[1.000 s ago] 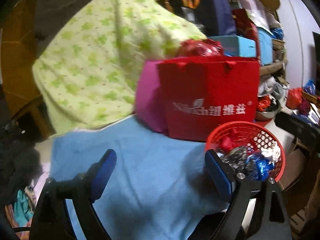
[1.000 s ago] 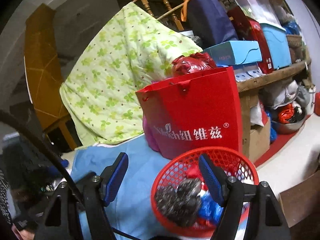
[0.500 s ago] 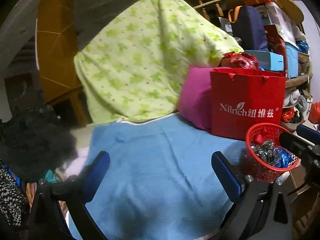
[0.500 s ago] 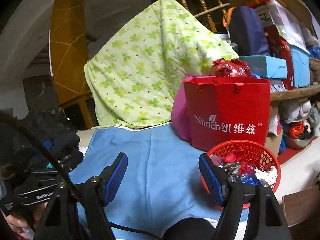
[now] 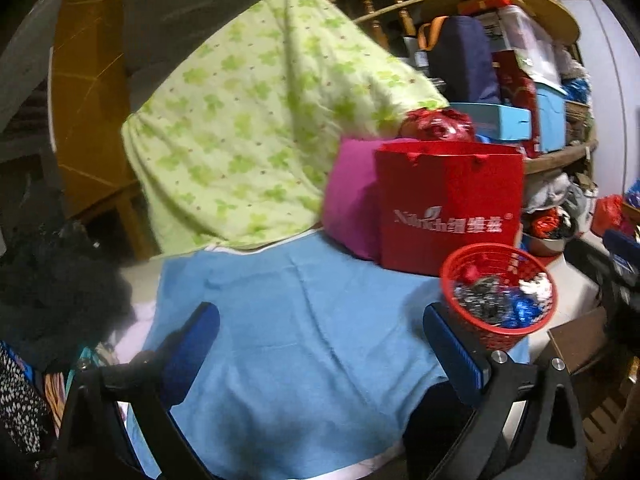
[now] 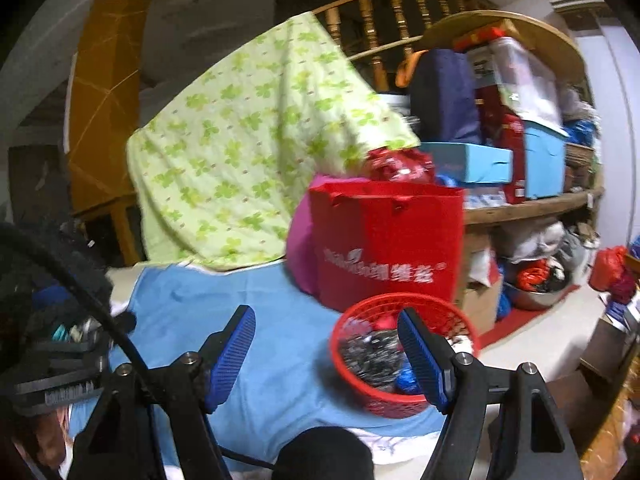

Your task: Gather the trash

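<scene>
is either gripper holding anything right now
No, nothing is held. The left gripper and right gripper are both open over the blue cloth.

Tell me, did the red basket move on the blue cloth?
Cannot tell. The red basket sits just in front of the red bag on the blue cloth, as before; the cameras moved, so its shift in view proves nothing.

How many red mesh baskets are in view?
1. The red mesh basket sits on the blue towel, just in front of the red paper bag, holding wrappers. The cluttered shelves behind could hide others.
</scene>
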Demonstrator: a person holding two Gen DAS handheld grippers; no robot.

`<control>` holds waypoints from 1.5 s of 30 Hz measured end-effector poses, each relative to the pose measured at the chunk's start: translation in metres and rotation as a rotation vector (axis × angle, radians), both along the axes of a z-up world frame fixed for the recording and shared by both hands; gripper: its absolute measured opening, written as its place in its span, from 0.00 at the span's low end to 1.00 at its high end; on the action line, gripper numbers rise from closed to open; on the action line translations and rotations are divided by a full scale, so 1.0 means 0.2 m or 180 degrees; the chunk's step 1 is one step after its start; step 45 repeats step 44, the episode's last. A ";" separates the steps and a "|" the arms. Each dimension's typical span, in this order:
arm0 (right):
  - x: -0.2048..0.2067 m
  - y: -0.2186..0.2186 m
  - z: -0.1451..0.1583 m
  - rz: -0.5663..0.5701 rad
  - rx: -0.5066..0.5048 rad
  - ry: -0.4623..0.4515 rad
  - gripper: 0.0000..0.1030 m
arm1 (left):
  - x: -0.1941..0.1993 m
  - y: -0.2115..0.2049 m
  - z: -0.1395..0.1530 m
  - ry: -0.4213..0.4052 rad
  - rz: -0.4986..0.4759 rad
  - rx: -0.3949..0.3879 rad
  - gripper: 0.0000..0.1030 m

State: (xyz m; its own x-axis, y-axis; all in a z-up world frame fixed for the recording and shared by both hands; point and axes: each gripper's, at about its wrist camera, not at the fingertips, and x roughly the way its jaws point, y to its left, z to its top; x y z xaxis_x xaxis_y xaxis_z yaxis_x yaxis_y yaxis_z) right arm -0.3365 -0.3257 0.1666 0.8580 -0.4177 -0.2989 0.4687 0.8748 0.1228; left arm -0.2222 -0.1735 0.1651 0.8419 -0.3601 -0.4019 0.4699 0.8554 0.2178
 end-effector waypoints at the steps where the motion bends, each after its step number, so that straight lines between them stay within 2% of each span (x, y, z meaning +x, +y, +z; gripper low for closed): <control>1: -0.02 -0.02 0.01 -0.0070 -0.0001 -0.0024 0.75 | -0.01 -0.02 0.00 -0.0007 -0.0040 0.0009 0.98; 4: -0.03 -0.07 0.01 -0.0217 -0.0036 0.0014 0.77 | -0.03 -0.08 0.00 0.0022 -0.0111 0.0020 0.98; 10: 0.00 -0.19 -0.07 -0.0373 0.0125 0.0164 0.77 | 0.00 -0.18 0.00 0.0106 -0.0141 -0.0011 0.98; 23: 0.01 -0.32 -0.16 -0.0562 0.0186 0.0213 0.77 | 0.11 -0.39 -0.06 0.0237 -0.0252 0.0037 0.98; 39: 0.08 -0.35 -0.22 -0.0615 0.0130 0.0282 0.77 | 0.21 -0.50 -0.11 0.0343 -0.0377 0.0047 0.98; 45: 0.12 -0.36 -0.22 -0.0617 0.0107 0.0298 0.77 | 0.23 -0.48 -0.12 0.0317 -0.0511 -0.0095 0.98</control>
